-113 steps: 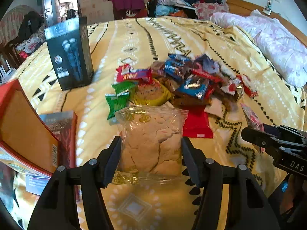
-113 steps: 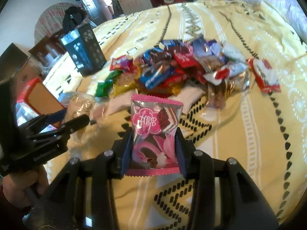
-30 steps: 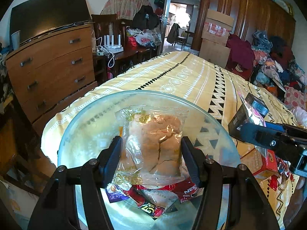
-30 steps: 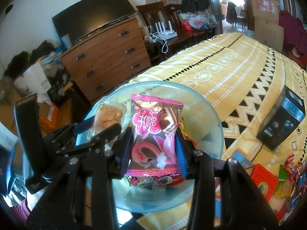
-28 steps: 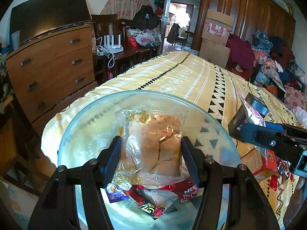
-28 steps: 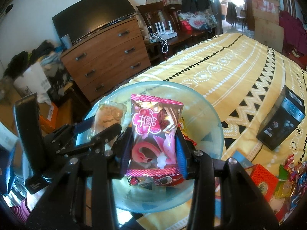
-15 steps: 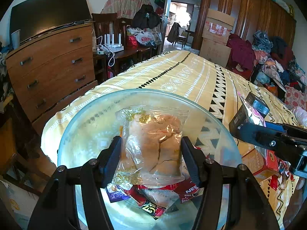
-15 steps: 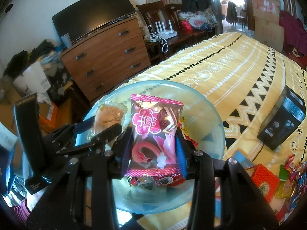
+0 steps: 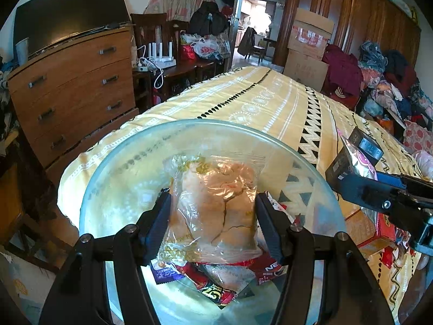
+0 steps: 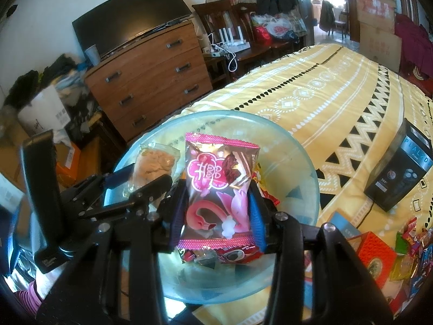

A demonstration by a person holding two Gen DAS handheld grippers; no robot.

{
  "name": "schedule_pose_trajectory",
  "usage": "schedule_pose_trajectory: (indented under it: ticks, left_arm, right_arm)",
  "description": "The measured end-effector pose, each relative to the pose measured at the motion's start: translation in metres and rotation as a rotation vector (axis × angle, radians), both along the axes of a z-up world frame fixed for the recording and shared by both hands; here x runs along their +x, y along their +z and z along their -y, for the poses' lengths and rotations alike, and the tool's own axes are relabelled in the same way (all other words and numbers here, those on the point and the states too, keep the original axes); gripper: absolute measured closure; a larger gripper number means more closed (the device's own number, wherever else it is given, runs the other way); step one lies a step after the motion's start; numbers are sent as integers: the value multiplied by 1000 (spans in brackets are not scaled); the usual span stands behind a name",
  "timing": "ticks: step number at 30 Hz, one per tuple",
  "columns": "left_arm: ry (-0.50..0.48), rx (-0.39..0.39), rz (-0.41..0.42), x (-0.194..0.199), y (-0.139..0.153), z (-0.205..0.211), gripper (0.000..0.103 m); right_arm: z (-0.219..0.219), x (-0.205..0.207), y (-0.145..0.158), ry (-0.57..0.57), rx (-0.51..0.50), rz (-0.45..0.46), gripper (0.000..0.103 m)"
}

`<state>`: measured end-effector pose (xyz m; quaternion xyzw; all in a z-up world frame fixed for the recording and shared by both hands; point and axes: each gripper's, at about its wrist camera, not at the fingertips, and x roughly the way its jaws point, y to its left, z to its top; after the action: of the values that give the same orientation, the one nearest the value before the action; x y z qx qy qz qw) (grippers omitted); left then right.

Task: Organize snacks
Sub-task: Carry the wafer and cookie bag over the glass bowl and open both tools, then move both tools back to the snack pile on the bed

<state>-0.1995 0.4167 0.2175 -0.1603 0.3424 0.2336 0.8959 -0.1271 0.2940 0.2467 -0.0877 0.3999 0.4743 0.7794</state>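
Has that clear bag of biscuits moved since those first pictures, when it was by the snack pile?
Yes. The clear biscuit bag, in the left gripper, went from the bedspread to above the glass bowl.

both claws are black with silver screws; right claw (image 10: 217, 205) has blue pads, a pink striped sleeve (image 10: 27, 302) shows

Lived-in home bedroom. Bed with yellow patterned cover (image 9: 270, 103), wooden dresser with 3 drawers (image 10: 151, 73) and a dark TV (image 10: 130, 16) on top, wooden wardrobe wall (image 9: 351, 27). Clothes pile (image 9: 384, 81), cardboard boxes (image 9: 308, 51), chairs (image 9: 151, 32) stacked with bags, open doorway (image 9: 257, 21) into another room.
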Motion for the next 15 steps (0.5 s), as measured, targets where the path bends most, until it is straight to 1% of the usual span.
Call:
schedule_pose_trajectory:
  ticks: [2,3,4,11,13,15]
  left_arm:
    - [7,2,-1,-1,0,0,34]
    - [9,1,2,-1,0,0,31]
    - [15,4,4,-2,0,-1,30]
    - [29,13,4,-1,1,3,28]
    - [25,17,9,0,3,7,28]
    - [13,32,26,0,9,16,28]
  right_arm:
    - [0,0,0,-3,-2,5,56]
    - [0,1,-1,-6,1,5,54]
    - [1,1,-1,-9,2,4,52]
    - [12,2,1,-14,28,3,50]
    - [19,1,4,-24,45,15,47]
    - [31,-2,9,-37,73,36,46]
